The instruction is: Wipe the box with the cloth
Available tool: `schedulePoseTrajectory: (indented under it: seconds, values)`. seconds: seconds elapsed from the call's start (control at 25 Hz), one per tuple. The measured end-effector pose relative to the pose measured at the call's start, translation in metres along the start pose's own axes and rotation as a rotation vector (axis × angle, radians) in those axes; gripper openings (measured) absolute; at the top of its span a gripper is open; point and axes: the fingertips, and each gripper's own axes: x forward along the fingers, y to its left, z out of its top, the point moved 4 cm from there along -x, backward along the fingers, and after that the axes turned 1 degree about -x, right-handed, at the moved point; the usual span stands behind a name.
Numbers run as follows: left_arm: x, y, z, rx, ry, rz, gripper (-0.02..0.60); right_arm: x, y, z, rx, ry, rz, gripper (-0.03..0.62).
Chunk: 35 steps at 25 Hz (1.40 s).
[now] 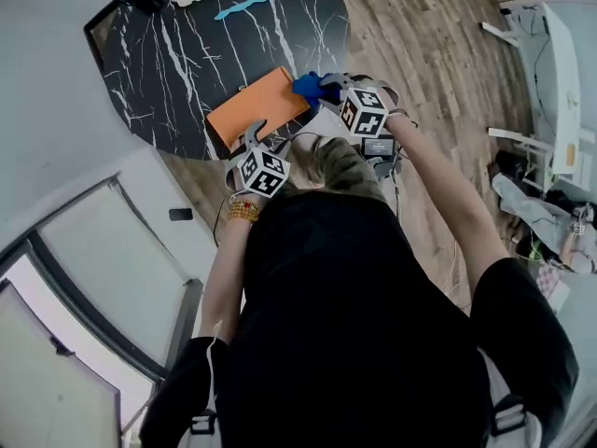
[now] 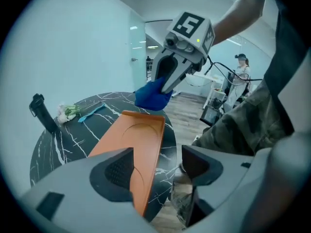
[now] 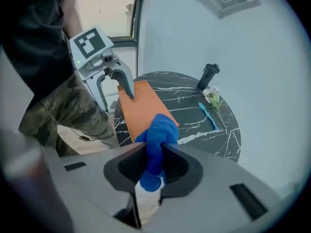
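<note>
Right gripper view, lower centre: right gripper (image 3: 153,167) clamped on blue cloth (image 3: 160,130) beside orange box (image 3: 141,110); left gripper (image 2: 158,167) jaws apart.

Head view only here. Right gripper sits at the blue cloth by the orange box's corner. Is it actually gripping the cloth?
Observer: Yes. The right gripper view shows the right gripper shut on the blue cloth, which bunches out past the pads.
Operator: Left one clamped on the box?
Observer: No. In the left gripper view the left gripper has its jaws apart. The near end of the orange box lies between them, beside the left pad.
Operator: Box top flat?
Observer: Not quite. The left gripper view shows a raised rim and a shallow curved recess.
</note>
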Motion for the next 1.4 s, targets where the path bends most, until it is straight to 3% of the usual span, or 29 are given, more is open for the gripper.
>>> schedulePoseTrajectory:
  seconds: [0.2, 0.4, 0.64, 0.72, 0.96, 1.12, 1.4]
  values:
    - [0.012, -0.007, 0.02, -0.13, 0.004, 0.055, 0.307, 0.018, -0.038, -0.02, -0.103, -0.033, 0.046, 0.063]
    - [0.043, -0.014, 0.053, -0.259, 0.059, 0.161, 0.304, 0.057, -0.067, -0.034, -0.277, -0.095, 0.175, 0.064]
    - [0.07, -0.01, 0.081, -0.634, 0.042, 0.321, 0.302, 0.09, -0.077, -0.033, -0.409, -0.172, 0.29, 0.063]
    - [0.079, -0.006, 0.086, -0.706, 0.051, 0.35, 0.282, 0.098, -0.076, -0.032, -0.461, -0.186, 0.311, 0.063]
    - [0.1, -0.007, 0.089, -0.67, 0.131, 0.372, 0.259, 0.102, -0.07, -0.02, -0.585, -0.231, 0.34, 0.064]
    - [0.101, -0.01, 0.088, -0.658, 0.11, 0.375, 0.259, 0.103, -0.053, -0.018, -0.704, -0.236, 0.376, 0.064]
    - [0.1, -0.011, 0.091, -0.64, 0.117, 0.335, 0.261, 0.095, -0.014, -0.03, -0.792, -0.25, 0.432, 0.064]
